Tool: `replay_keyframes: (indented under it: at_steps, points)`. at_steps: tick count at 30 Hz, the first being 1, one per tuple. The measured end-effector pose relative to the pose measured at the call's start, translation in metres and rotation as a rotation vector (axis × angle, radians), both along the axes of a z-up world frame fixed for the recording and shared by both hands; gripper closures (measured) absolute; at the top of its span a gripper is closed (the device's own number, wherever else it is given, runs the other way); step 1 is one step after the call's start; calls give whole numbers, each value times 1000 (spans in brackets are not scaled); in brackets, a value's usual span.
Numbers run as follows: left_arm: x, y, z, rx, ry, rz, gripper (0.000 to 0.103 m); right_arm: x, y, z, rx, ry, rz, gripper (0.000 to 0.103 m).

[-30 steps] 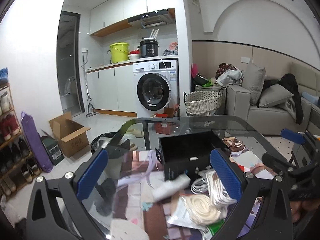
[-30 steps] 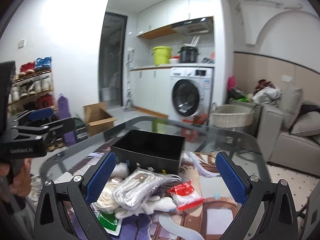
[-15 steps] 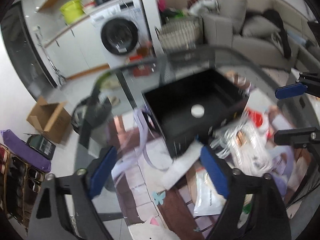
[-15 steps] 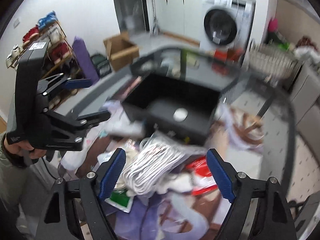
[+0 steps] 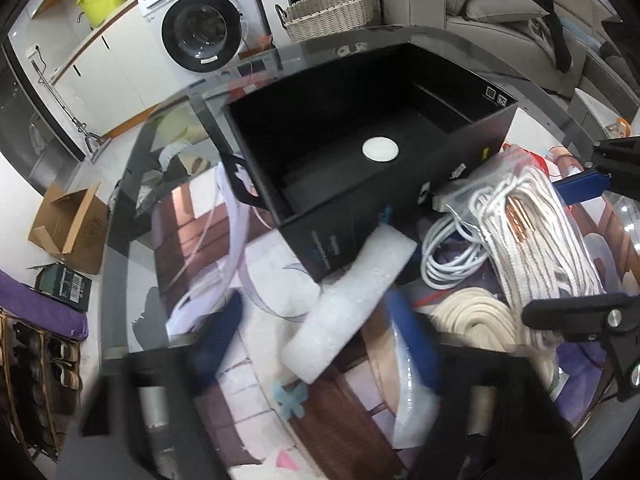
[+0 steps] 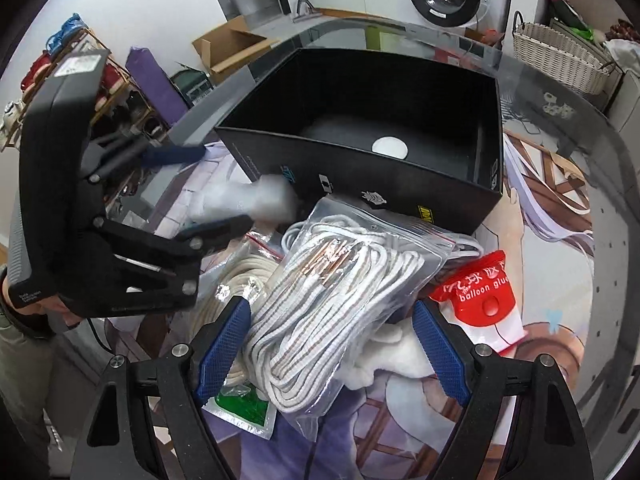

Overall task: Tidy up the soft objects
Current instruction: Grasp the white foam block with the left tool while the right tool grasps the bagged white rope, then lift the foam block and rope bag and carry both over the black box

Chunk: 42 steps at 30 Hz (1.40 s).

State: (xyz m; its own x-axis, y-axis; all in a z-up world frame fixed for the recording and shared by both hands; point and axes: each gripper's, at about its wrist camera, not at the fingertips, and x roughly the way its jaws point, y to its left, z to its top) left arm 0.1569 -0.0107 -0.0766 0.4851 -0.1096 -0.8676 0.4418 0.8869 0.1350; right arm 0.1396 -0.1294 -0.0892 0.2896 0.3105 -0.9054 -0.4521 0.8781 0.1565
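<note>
Your right gripper is pointing steeply down over the pile in front of the black box, your landmark here. Its jaws have just been closing and are now straddling the clear zip bag of white rope; the blue pads are sitting just beside the bag's sides, and pressing contact is not showing, so it is still open around the bag.

Your left gripper is also tilting down, to the left of the pile. Its jaws have just been closing too, with the white foam strip lying between them; the near fingers are blurred, and you cannot tell whether the pads are touching the foam yet.

Beside the rope bag, nearer you than the box, a cream coiled cord is lying in its own bag, and a white cable loop is resting just in front of the box wall. A red packet marked "balloon glue" is lying to the right of the rope bag.

The box itself is standing open on the glass table, holding only a small white disc on its floor. Beyond the box, a washing machine and a wicker basket are standing on the room's floor.
</note>
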Motion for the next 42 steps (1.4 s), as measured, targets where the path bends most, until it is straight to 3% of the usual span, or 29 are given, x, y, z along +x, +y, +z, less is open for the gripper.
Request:
replay_keyframes:
  at_steps: [2, 6, 8, 12, 22, 25, 29, 31, 36, 37, 42]
  points:
    - [1, -1, -2, -21, 43, -10, 57, -2, 1, -1, 14, 10, 24, 37]
    - [-4, -1, -4, -35, 50, -5, 69, -11, 3, -3, 20, -10, 67, 52]
    - [-9, 5, 1, -102, 81, 10, 75, -17, 1, 2, 28, -26, 73, 60]
    - [-30, 5, 12, -142, 62, 4, 80, -32, -5, 15, 46, -70, 91, 73]
    - [-40, 12, 22, -158, 24, 4, 81, -40, -16, 30, 72, -106, 87, 79]
    - [-43, 14, 33, -175, -30, -7, 81, -45, -21, 38, 92, -136, 74, 82]
    - [-53, 20, 57, -217, -192, 25, 81, -57, -25, 55, 128, -229, 81, 82]
    - [-61, 21, 69, -232, -281, 31, 81, -67, -26, 70, 153, -324, 76, 82]
    - [-80, 24, 91, -273, -452, 37, 80, -103, -28, 107, 158, -664, 55, 82]
    - [-87, 25, 95, -277, -515, 55, 80, -108, -29, 111, 167, -710, 44, 82]
    - [-112, 31, 100, -298, -682, 73, 80, -135, -39, 118, 245, -890, -13, 82]
